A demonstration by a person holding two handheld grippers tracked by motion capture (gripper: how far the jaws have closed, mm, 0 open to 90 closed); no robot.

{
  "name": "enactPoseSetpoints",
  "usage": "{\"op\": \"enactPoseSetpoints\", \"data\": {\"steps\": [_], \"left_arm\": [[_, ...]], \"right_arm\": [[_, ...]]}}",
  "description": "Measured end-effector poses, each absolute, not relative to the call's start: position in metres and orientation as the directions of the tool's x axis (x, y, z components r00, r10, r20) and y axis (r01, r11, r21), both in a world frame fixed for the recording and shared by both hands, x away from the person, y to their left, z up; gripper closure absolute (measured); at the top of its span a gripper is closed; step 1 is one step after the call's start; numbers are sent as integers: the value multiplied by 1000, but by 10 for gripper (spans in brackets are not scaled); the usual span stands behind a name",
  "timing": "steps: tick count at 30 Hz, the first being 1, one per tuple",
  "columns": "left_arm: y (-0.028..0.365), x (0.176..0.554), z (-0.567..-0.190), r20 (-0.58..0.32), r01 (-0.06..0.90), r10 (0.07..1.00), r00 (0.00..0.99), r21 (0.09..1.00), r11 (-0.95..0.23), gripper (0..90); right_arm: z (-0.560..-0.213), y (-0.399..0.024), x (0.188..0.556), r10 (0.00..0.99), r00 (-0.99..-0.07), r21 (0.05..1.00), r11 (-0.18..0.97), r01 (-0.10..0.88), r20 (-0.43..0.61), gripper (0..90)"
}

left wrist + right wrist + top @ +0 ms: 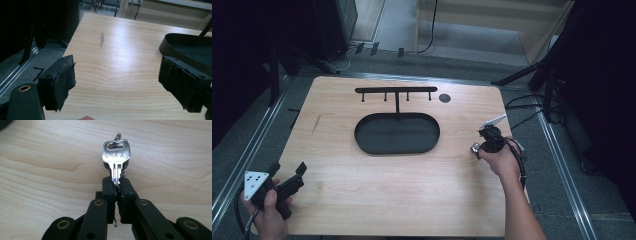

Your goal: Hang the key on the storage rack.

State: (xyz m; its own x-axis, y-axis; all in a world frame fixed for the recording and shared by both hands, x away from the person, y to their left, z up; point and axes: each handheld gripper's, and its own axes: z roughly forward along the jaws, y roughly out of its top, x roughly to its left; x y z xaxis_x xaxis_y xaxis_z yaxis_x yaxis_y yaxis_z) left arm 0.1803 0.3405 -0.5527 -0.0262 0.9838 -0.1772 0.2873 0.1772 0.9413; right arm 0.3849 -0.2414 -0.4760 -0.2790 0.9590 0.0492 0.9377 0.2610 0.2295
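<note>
A silver key with a small ring through its head is clamped by the blade in my right gripper, which is shut on it just above the wooden table. In the high view that gripper sits near the table's right edge, the key showing as a small glint at its tip. A black rack with several hooks rises from a black oval tray at the table's middle back. My left gripper is at the front left corner, open and holding nothing, its pads wide apart.
The tray's rim lies ahead and to the right of the left gripper. A dark round hole is in the tabletop right of the rack. A grey smudge marks the wood. Metal rails and cables run along the floor on both sides.
</note>
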Motion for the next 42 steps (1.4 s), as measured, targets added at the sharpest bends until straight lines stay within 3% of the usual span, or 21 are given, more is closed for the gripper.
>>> {"op": "enactPoseSetpoints", "data": {"steps": [16,42], "left_arm": [[341,180,-553,-180,288,983,-24,941,180,141],[341,181,-553,-181,280,983,-26,943,181,142]], "right_arm": [[-400,-187,398,909,-416,280,395,875,18,885],[-330,-102,413,872,-489,354,464,812,-20,885]]}}
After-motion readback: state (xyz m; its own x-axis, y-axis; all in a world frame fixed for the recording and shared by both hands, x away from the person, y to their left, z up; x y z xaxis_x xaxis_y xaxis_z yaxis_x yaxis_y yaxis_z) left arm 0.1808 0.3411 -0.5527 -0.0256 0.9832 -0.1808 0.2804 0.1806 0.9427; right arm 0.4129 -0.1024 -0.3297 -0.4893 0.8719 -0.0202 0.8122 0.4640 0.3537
